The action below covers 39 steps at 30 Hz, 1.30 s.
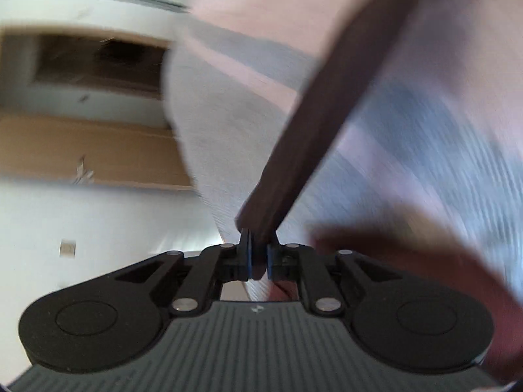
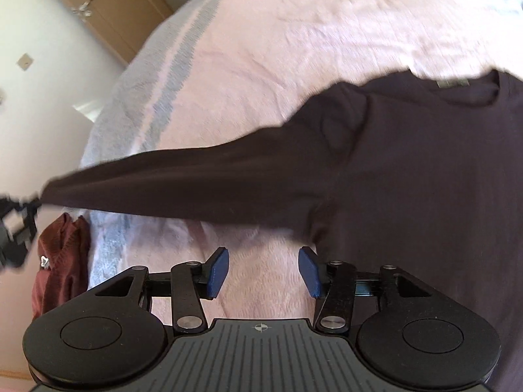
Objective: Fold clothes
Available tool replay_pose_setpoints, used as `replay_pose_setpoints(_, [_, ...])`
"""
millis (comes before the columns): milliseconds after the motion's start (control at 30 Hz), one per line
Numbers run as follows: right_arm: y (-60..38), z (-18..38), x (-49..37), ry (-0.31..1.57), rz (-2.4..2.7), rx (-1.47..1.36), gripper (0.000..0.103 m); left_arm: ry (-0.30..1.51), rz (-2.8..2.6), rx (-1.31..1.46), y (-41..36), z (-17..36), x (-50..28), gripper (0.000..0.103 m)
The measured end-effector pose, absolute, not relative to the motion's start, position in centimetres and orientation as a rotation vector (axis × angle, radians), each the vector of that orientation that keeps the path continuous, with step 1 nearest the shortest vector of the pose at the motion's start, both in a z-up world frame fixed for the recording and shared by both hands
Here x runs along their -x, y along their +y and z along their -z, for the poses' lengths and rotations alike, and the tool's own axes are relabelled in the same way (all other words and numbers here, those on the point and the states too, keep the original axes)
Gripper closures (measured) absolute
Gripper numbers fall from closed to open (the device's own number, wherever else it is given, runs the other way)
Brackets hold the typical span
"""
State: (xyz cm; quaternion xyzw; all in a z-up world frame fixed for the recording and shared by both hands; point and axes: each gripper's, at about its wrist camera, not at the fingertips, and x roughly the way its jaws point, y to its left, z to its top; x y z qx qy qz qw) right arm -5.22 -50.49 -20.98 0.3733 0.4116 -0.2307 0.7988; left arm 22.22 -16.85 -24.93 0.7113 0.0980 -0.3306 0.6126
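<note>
Bed [image 2: 278, 49] with a wrinkled pale pink cover, grey-blue stripes running along its edge; the cover fills most of both views. Beyond the bed: pale floor [image 1: 98, 228], light wooden cupboard doors [image 2: 108, 9], a small square plate [image 1: 67, 248] set in the floor. The left wrist view is smeared with blur.

A dark long-sleeved cotton shirt [image 2: 425, 170] lies spread on the bed, its neckline with a label towards the far side. One sleeve [image 2: 196, 183] is drawn out taut past the bed's edge. A rust-red knitted garment [image 2: 62, 261] hangs at the bed's near edge, beside the striped border.

Left tongs [image 1: 258, 258] point moderately downward, tilted; the blue-lined pads are clamped together on the sleeve's cuff end, the fabric rising away from them in a tight band.

Right tongs [image 2: 264, 271] point steeply down over the pink cover just beside the shirt's side, under the stretched sleeve. The blue pads [image 2: 217, 272] stand apart, nothing between them, touching no cloth.
</note>
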Motion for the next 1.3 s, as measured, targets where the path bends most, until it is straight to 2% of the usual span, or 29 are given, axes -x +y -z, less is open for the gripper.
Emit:
replay_pose_setpoints(100, [-50.2, 21.6, 5.3, 0.907, 0.501, -0.855, 0.052, 0.347, 0.783, -1.672, -15.4, 27.3, -21.9, 0.090])
replay_pose_setpoints(200, [-50.3, 21.4, 5.6, 0.931, 0.503, -0.857, 0.051, 0.392, 0.770, -1.647, -14.4, 27.3, -22.1, 0.090])
replay_pose_setpoints(267, [-50.4, 21.3, 5.7, 0.949, 0.511, -0.861, 0.051, 0.422, 0.752, -1.601, -14.0, 26.4, -22.1, 0.089])
replay_pose_setpoints(400, [-50.8, 21.3, 7.1, 0.965, 0.553, -0.909, 0.051, 0.495, 0.749, -1.457, -13.6, 23.6, -22.2, 0.080])
replay_pose_setpoints(533, [-51.1, 20.1, 9.9, 0.938, 0.637, -0.959, 0.050, 0.574, 0.794, -1.305, -14.3, 21.2, -21.2, 0.077])
replay_pose_setpoints(600, [-50.6, 19.1, 11.9, 0.933, 0.695, -0.955, 0.049, 0.631, 0.840, -1.227, -15.0, 20.6, -20.2, 0.072])
replay_pose_setpoints(667, [-50.2, 18.2, 14.0, 0.927, 0.753, -0.950, 0.046, 0.686, 0.896, -1.164, -15.9, 19.9, -18.7, 0.069])
replay_pose_setpoints(767, [-49.2, 17.2, 17.5, 0.975, 0.859, -0.931, 0.030, 0.734, 0.979, -1.099, -17.4, 19.1, -15.8, 0.060])
replay_pose_setpoints(833, [-48.4, 16.7, 19.9, 1.026, 0.911, -0.924, 0.026, 0.755, 1.034, -1.069, -18.2, 18.7, -13.4, 0.056])
replay_pose_setpoints(933, [-47.2, 16.1, 23.7, 1.075, 0.956, -0.930, 0.025, 0.774, 1.117, -1.053, -19.5, 18.6, -9.5, 0.051])
replay_pose_setpoints(1067, [-45.5, 15.2, 28.2, 1.114, 0.989, -0.920, 0.025, 0.790, 1.205, -1.019, -20.8, 17.6, -4.3, 0.040])
replay_pose_setpoints(1300, [-42.3, 13.6, 32.5, 1.120, 0.960, -0.852, 0.025, 0.772, 1.333, -1.024, -21.0, 14.9, 4.1, 0.032])
